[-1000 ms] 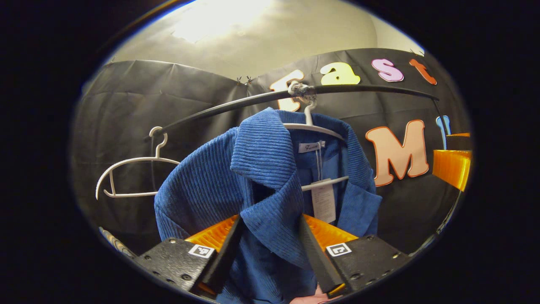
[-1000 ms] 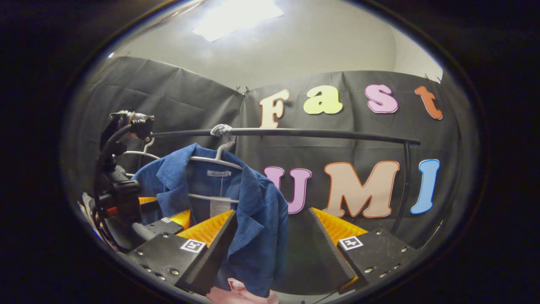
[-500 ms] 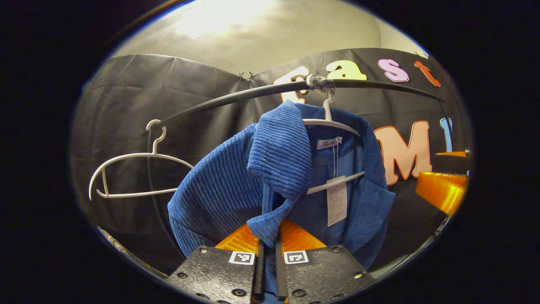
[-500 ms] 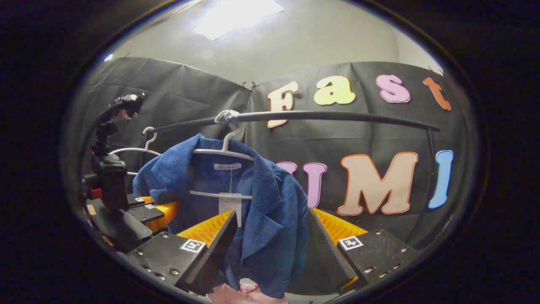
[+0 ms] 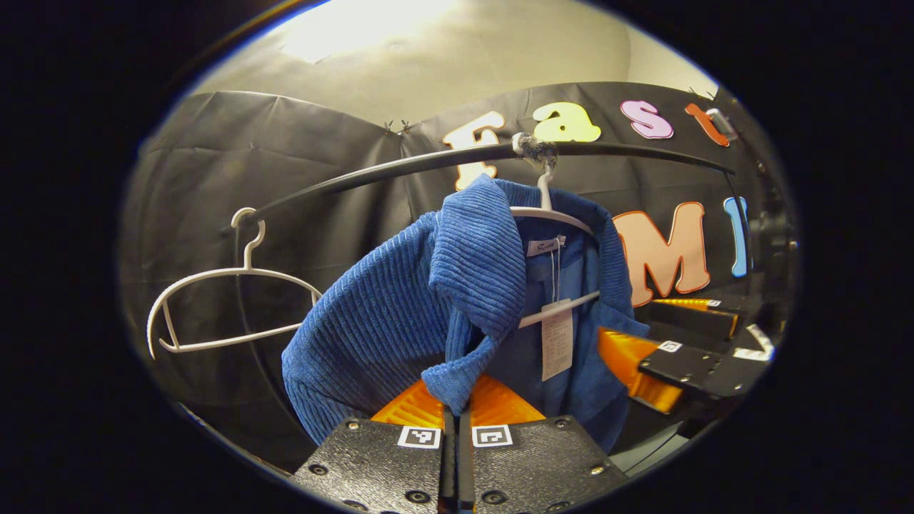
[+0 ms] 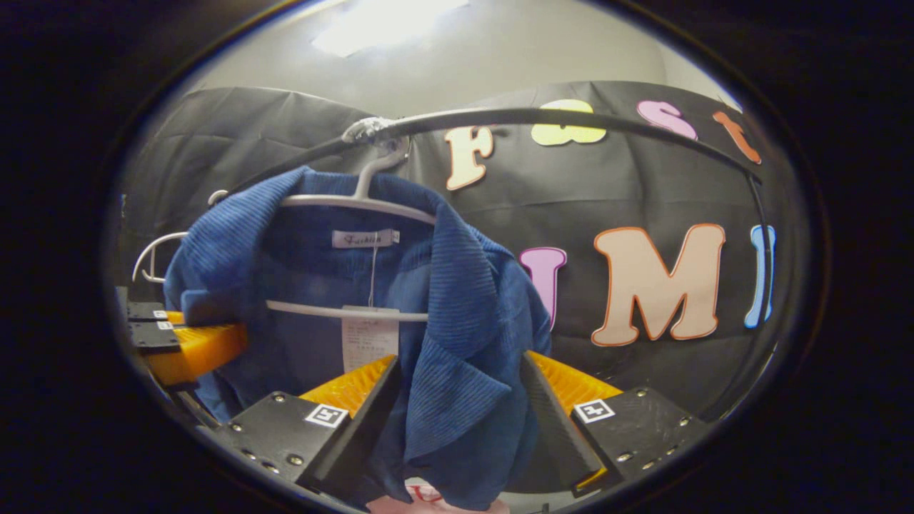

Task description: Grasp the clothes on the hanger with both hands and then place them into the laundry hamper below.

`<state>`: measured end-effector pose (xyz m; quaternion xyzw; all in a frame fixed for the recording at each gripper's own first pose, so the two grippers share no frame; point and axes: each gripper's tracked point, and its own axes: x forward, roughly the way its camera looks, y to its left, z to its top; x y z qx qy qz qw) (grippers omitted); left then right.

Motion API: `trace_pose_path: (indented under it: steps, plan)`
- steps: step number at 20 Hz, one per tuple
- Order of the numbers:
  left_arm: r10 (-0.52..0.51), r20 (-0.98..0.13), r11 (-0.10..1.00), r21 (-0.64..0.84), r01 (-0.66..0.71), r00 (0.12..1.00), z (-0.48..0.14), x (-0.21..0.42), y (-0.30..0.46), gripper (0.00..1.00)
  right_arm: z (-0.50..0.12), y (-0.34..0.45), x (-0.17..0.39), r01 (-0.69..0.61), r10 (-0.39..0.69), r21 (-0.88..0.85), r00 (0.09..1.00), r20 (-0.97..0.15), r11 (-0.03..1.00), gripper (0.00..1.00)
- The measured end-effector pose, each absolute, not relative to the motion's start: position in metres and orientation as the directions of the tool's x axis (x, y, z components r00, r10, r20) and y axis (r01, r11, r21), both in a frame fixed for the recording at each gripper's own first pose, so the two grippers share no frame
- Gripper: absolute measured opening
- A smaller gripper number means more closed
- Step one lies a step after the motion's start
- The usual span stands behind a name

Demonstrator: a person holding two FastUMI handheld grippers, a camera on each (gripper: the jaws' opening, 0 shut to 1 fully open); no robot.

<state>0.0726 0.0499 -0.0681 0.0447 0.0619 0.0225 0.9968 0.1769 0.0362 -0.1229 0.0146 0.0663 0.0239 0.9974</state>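
A blue corduroy jacket point(image 5: 371, 314) point(image 6: 457, 300) hangs on a white hanger point(image 5: 550, 212) point(image 6: 357, 202) from the black rail point(image 5: 400, 164) point(image 6: 571, 118). My left gripper point(image 5: 457, 414) is shut on the tip of one lapel. In the right gripper view it shows at the left point(image 6: 239, 330), still pinching that lapel. My right gripper point(image 6: 460, 360) is open, and the other lapel hangs between its two fingers without being pressed. In the left gripper view, the right gripper point(image 5: 625, 321) is at the jacket's far edge. A paper tag point(image 6: 368, 339) dangles inside the jacket.
An empty white hanger point(image 5: 228, 300) point(image 6: 153, 253) hangs farther along the rail, beside the jacket. The rail's upright post point(image 6: 762, 235) stands at the far end. Something pink point(image 6: 428, 503) peeks out below the jacket's hem.
The left gripper closed on the lapel that lay between its fingers. The right gripper moved in closer, so the other lapel now hangs between its open fingers.
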Motion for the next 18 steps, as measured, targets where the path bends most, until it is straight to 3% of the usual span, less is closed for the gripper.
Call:
trace_pose_path:
  steps: [2, 5, 6, 8, 9, 11, 12, 13, 14, 18]
  plan:
    - [0.020, -0.126, 0.997, 0.073, -0.011, 0.992, -0.067, 0.068, 0.048, 0.02, -0.137, 0.037, 0.186, -0.033, 0.036, 0.017, 0.988, -0.151, 0.999, 0.96]
    - [-0.023, -0.131, 0.998, 0.056, 0.031, 0.991, -0.068, 0.060, 0.043, 0.02, -0.156, 0.034, 0.195, -0.033, 0.032, -0.002, 0.980, -0.196, 0.999, 0.99]
    - [-0.029, -0.130, 0.998, 0.059, 0.037, 0.991, -0.066, 0.059, 0.042, 0.02, -0.162, 0.032, 0.199, -0.026, 0.024, -0.006, 0.978, -0.207, 1.000, 0.95]
    - [-0.046, -0.136, 0.997, 0.057, 0.054, 0.990, -0.065, 0.053, 0.039, 0.04, -0.170, 0.026, 0.201, -0.015, 0.014, -0.003, 0.973, -0.231, 1.000, 0.67]
    - [-0.053, -0.139, 0.996, 0.058, 0.061, 0.989, -0.064, 0.051, 0.036, 0.07, -0.173, 0.023, 0.202, -0.012, 0.012, 0.002, 0.970, -0.244, 1.000, 0.46]
    - [-0.067, -0.140, 0.996, 0.057, 0.075, 0.988, -0.064, 0.047, 0.032, 0.04, -0.171, 0.013, 0.200, 0.027, -0.026, 0.002, 0.966, -0.256, 1.000, 0.19]
    - [-0.068, -0.144, 0.995, 0.058, 0.077, 0.987, -0.064, 0.046, 0.032, 0.06, -0.169, 0.009, 0.199, 0.039, -0.036, 0.005, 0.966, -0.257, 0.999, 0.22]
    - [-0.069, -0.147, 0.995, 0.056, 0.078, 0.987, -0.064, 0.045, 0.031, 0.07, -0.168, 0.003, 0.199, 0.053, -0.050, 0.004, 0.964, -0.262, 0.999, 0.13]
    - [-0.072, -0.147, 0.996, 0.049, 0.080, 0.986, -0.062, 0.043, 0.030, 0.09, -0.165, -0.004, 0.197, 0.066, -0.064, -0.001, 0.963, -0.262, 0.998, 0.14]
    - [-0.090, -0.128, 0.996, 0.010, 0.092, 0.988, -0.044, 0.038, 0.026, 0.05, -0.152, -0.026, 0.195, 0.106, -0.112, -0.039, 0.965, -0.238, 0.994, 0.14]
